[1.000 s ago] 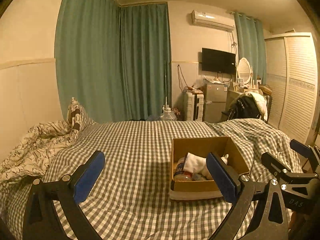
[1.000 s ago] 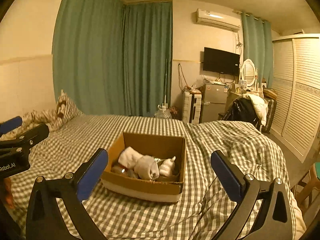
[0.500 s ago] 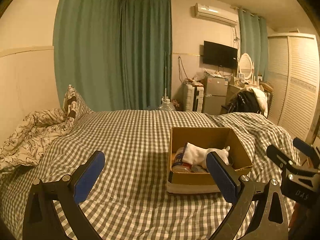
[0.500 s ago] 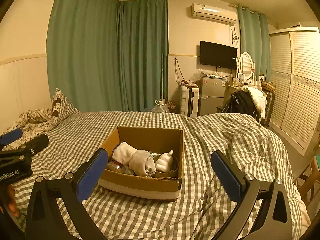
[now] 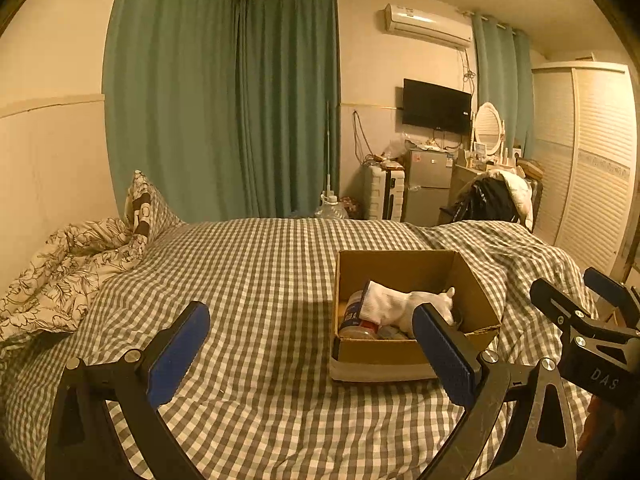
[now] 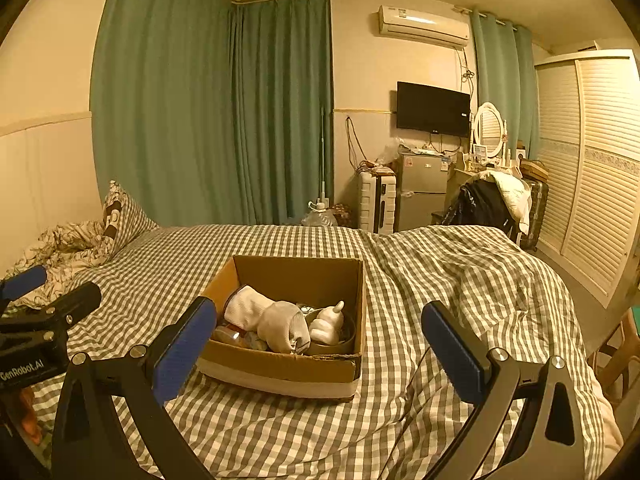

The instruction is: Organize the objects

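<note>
Two labels: "CenRobot.AI" (image 6: 22,370), "DAS" (image 5: 605,378).

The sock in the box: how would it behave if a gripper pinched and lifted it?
The sock is probably floppy: it drapes over the items beneath. Likely light, being soft knit. It may drag neighbours, since it lies against the white figurine in the box.

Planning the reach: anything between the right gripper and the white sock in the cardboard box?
Nothing visible. The right gripper is open, short of the cardboard box. The white sock lies on top, uncovered; only the box's near wall stands below the path.
</note>
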`<state>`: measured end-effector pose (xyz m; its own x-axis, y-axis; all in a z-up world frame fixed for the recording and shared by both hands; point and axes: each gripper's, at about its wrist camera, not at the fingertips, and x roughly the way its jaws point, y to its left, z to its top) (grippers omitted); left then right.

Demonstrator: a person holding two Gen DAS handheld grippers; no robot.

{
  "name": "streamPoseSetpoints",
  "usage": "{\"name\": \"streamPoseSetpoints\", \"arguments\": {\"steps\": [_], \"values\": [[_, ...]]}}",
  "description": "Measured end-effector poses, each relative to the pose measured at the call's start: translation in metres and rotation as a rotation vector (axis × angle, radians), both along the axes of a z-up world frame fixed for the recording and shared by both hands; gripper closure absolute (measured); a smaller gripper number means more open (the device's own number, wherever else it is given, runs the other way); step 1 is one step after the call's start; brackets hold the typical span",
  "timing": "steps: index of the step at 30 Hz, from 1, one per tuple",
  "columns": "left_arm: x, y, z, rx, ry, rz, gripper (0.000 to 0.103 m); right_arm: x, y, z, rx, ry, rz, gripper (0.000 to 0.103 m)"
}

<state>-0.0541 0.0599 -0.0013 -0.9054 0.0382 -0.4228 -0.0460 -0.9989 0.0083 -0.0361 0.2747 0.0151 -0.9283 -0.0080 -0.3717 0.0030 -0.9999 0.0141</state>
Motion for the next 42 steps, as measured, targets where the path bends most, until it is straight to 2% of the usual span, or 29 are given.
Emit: {"name": "streamPoseSetpoints", "arguments": {"steps": [11,17,20,24,36,42], "values": [[-0.007,0.004,-0.002,-0.004,0.0,-0.012,0.0,-0.001,-0.001,0.0,0.008,0.002,-0.007,0.0],[-0.03,0.008,-0.019,-0.002,-0.035,-0.05,0.0,-0.01,0.004,-0.006,0.017,-0.003,-0.045,0.0],[-0.037,0.006,-0.027,-0.027,-0.051,-0.041,0.0,-0.016,0.004,-0.01,0.009,0.004,-0.063,0.0],[-0.037,-0.004,-0.029,-0.014,-0.058,-0.029,0.0,-0.022,-0.001,-0.016,0.017,-0.014,-0.05,0.0],[-0.003,-0.014,-0.005,0.011,-0.015,0.005,0.0,-0.002,-0.013,-0.003,0.051,-0.013,-0.017,0.0],[0.0,-0.011,0.003,0.002,0.008,0.014,0.0,0.005,-0.012,0.003,0.068,0.0,-0.015,0.0]]}}
